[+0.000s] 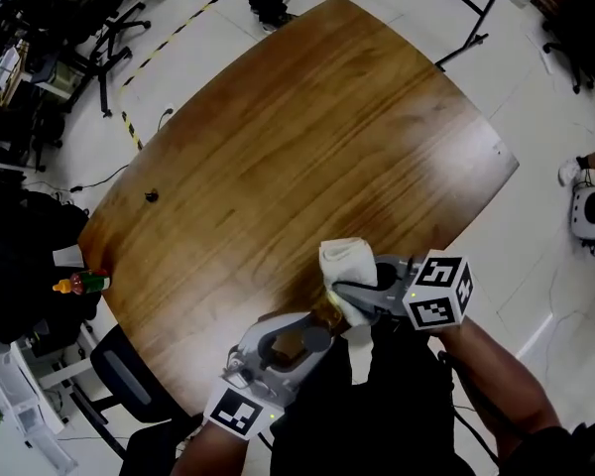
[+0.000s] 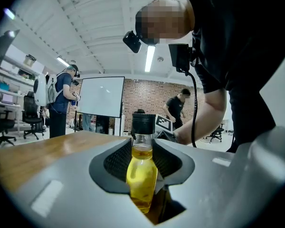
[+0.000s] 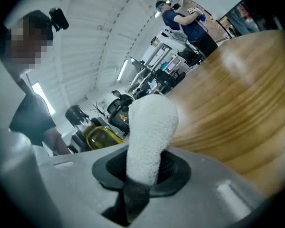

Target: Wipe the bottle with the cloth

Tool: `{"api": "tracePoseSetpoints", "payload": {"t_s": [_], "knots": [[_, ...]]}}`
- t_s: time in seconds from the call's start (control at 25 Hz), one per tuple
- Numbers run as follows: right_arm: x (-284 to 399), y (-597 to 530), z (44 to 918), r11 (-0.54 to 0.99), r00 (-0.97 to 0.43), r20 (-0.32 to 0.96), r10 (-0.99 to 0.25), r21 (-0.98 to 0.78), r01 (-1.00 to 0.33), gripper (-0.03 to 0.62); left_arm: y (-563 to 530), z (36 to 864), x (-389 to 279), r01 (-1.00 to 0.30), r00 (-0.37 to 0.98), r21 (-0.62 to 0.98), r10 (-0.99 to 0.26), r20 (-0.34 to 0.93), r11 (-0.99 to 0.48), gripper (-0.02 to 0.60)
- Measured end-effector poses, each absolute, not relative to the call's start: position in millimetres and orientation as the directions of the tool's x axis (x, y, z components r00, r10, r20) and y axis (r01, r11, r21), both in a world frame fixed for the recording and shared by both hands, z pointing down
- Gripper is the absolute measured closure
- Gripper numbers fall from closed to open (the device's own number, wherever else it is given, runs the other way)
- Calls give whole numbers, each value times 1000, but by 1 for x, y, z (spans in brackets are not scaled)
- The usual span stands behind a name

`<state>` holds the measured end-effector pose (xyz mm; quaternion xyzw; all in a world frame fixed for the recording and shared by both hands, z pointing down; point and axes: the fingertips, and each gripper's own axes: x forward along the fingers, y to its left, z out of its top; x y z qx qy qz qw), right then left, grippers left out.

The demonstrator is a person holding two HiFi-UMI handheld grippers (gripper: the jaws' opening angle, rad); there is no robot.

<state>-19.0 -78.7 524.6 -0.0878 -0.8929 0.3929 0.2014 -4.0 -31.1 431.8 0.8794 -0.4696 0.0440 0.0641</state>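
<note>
L gripper [image 1: 299, 337] clamps bottle [image 2: 142, 175], jaws part-open; R gripper [image 1: 362, 296] pinches cloth [image 3: 149, 137] tight. Wipe too hard and you may lever bottle loose.

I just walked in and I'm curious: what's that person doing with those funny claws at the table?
A person is working over a wooden table with a claw in each hand. The left claw grips a bottle of yellow liquid with a black cap. The right claw pinches a white cloth close beside the bottle, ready for wiping. Whether the cloth touches it can't be told.
</note>
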Motion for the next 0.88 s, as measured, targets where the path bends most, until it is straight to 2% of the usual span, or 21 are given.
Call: {"api": "tracePoseSetpoints", "payload": {"t_s": [0.16, 0.32, 0.52, 0.64, 0.76, 0.88], "knots": [[-19, -79, 553, 801, -807, 491, 329, -598, -38, 525, -33, 432, -1, -832, 555, 74, -821, 131, -551, 436], [-17, -72, 576, 920, -667, 680, 304, -391, 22, 525, -36, 429, 1, -833, 553, 74, -825, 120, -548, 436], [-18, -69, 579, 951, -598, 747, 291, -294, 96, 526, -36, 428, 0, -836, 549, 78, -828, 110, -544, 436], [-19, -83, 569, 915, -634, 689, 351, -396, 75, 525, -38, 427, 1, -835, 550, 79, -828, 112, -544, 436], [-34, -115, 528, 744, -769, 467, 438, -668, 17, 525, -40, 424, 3, -833, 554, 84, -827, 101, -547, 436], [-60, -130, 483, 578, -807, 266, 527, -809, 111, 525, -40, 424, 5, -836, 549, 86, -832, 85, -543, 437]]}}
